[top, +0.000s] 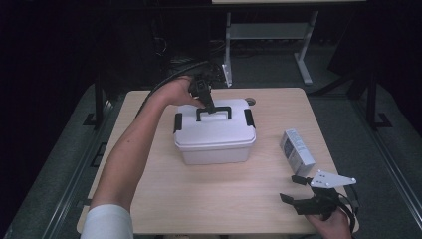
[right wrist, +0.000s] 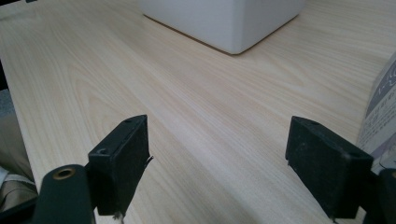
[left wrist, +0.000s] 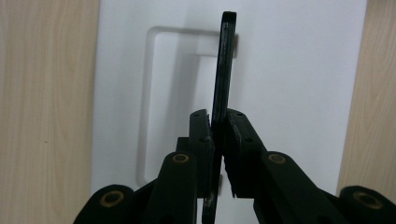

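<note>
A white lidded storage box [top: 214,139] with black side latches stands near the middle of the table. Its black carry handle [top: 214,112] is raised upright over the lid. My left gripper [top: 208,105] reaches in from the far side and is shut on that handle. In the left gripper view the handle [left wrist: 224,70] runs edge-on between the pads of the left gripper [left wrist: 218,126], above the white lid [left wrist: 289,70]. My right gripper [top: 291,188] rests low at the table's front right, open, with nothing between its jaws. Bare wood lies ahead of the right gripper [right wrist: 217,154], and the box corner [right wrist: 224,18] stands farther off.
A small grey-and-white carton [top: 296,151] lies on the light wooden table [top: 229,199], right of the box and just beyond my right gripper; its edge [right wrist: 380,116] is close to the right jaw. Dark floor and desk legs surround the table.
</note>
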`<state>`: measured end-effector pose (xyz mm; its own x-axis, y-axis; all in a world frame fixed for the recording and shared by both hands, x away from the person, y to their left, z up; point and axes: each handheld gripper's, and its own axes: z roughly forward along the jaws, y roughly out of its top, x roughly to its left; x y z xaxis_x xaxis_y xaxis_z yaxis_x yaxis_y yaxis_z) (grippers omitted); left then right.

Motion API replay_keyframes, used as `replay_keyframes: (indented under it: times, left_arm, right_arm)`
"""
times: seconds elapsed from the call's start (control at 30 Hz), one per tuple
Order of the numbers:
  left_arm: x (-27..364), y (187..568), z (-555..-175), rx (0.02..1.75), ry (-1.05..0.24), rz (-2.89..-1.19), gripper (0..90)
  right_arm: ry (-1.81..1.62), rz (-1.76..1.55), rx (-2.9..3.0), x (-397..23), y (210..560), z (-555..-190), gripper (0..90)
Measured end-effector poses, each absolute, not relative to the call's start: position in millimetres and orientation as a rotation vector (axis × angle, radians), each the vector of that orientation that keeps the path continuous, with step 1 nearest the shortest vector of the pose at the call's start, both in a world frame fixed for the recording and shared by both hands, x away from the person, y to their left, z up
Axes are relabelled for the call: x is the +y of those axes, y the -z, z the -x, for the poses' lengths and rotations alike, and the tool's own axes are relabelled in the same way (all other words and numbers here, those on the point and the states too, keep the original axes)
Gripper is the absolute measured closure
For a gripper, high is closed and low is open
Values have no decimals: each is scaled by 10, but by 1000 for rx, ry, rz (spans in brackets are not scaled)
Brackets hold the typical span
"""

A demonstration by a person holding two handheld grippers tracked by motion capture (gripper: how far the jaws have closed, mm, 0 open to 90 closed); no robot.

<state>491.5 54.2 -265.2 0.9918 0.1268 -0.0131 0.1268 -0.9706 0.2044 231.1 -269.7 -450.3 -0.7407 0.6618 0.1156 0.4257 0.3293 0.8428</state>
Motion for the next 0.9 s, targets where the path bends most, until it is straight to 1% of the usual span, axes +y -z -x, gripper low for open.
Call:
replay_keyframes:
  times: [0.03, 0.23, 0.63, 0.9]
  left_arm:
    - [534, 2646, -4917, 179, 16, -2941, 823]
    - [464, 2632, -4901, 161, -15, -2985, 843]
    - [456, 2609, -4878, 144, -25, -2980, 847]
    - [486, 2597, -4857, 121, 3, -2987, 848]
  right_arm:
    - [-1369, -984, 2347, -2697, 4503, -2311, 209]
    - [-1371, -982, 2343, -2701, 4501, -2307, 208]
    - [-1372, -981, 2343, -2704, 4501, -2305, 208]
    - [-1372, -986, 2343, -2704, 4501, -2302, 208]
